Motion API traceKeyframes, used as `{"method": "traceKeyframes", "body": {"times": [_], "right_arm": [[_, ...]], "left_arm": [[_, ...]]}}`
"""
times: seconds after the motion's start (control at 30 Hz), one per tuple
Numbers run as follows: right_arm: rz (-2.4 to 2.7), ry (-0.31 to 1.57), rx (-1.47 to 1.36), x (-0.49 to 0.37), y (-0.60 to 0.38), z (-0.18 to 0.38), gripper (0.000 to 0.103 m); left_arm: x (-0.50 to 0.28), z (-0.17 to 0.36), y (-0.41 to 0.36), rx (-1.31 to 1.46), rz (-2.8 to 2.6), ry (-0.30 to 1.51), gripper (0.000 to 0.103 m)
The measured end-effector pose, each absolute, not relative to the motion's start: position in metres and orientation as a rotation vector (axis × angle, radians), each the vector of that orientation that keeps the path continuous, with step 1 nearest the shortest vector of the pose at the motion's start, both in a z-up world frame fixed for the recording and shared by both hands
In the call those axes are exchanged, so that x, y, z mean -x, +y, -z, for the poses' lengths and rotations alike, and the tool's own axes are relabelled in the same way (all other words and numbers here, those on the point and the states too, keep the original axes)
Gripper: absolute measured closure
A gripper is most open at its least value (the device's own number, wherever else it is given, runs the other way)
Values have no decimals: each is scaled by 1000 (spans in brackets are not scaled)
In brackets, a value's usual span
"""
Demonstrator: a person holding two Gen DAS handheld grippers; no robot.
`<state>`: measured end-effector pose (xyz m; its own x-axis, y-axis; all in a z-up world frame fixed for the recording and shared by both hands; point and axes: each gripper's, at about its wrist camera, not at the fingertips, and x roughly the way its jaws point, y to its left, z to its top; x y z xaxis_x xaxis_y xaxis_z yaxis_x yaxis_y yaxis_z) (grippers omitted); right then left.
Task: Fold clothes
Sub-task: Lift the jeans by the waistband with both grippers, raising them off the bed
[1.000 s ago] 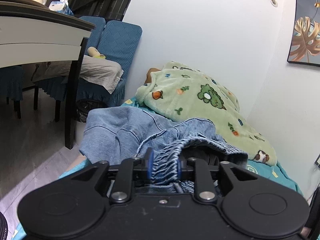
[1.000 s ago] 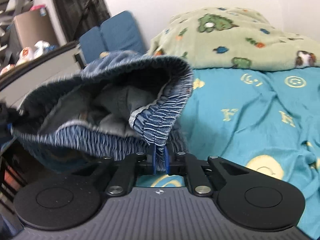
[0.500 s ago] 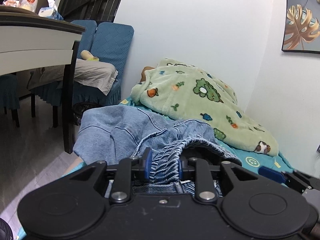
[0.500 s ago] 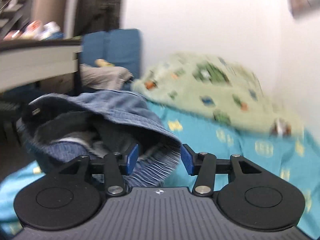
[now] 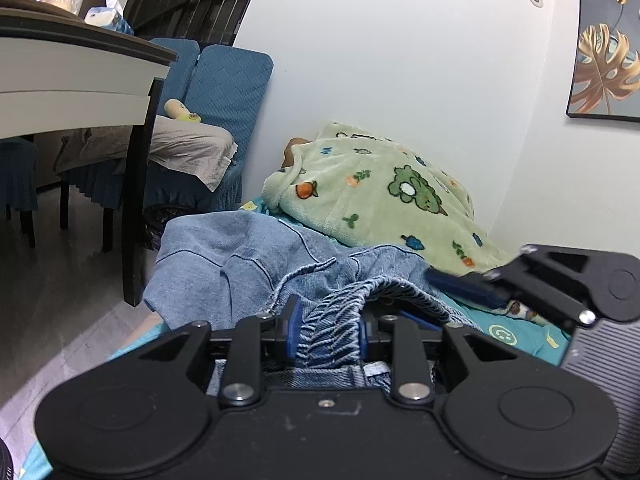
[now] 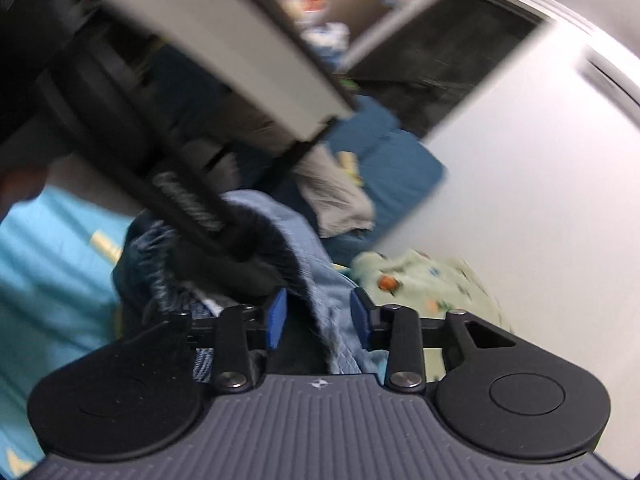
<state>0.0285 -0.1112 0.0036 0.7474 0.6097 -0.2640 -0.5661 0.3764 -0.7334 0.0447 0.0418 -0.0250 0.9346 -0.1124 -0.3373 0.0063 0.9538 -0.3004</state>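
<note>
In the left wrist view, the left gripper has its two blue pads pressed on the gathered elastic waistband of the denim garment. The jaws stand narrow, and the bunched cloth fills the space between them. The rest of the garment lies spread in front, on the bed with the turquoise sheet, and reaches to the bed's near left corner. Behind it a green fleece blanket with cartoon prints is heaped against the white wall. The right gripper comes in from the right edge, turned on its side, with one blue finger over the waistband; from here I cannot tell if it touches the cloth. At the left stands a table that carries a tissue pack and some snack packets. Beside it a blue covered chair holds a beige cloth and a small pale object.

In the right wrist view, the picture is rolled and blurred. The right gripper's jaws have just been closing and stand partly apart. A fold of the denim garment passes between the blue pads, but a gap shows on each side, so the pads are not pressing on it. The left gripper crosses from the upper left and goes into the dark waistband opening. The turquoise sheet lies at the left and the green blanket at the right.
</note>
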Motion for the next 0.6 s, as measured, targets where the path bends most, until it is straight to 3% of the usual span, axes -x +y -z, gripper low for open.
{"method": "traceKeyframes", "body": {"times": [0.1,0.33,0.5,0.6], "right_arm": [[-799,-22,930,-36,-106,-15,95],[-835,141,648,-56,-112,-69,98],[-838,270,437,-65,-117,-100,98],[-833,320,365,-71,-119,-113,98]], "left_arm": [[-45,25,45,310,56,361,75],[-36,15,48,355,118,306,63],[-21,6,35,297,155,218,45],[-17,3,26,252,168,189,40]]}}
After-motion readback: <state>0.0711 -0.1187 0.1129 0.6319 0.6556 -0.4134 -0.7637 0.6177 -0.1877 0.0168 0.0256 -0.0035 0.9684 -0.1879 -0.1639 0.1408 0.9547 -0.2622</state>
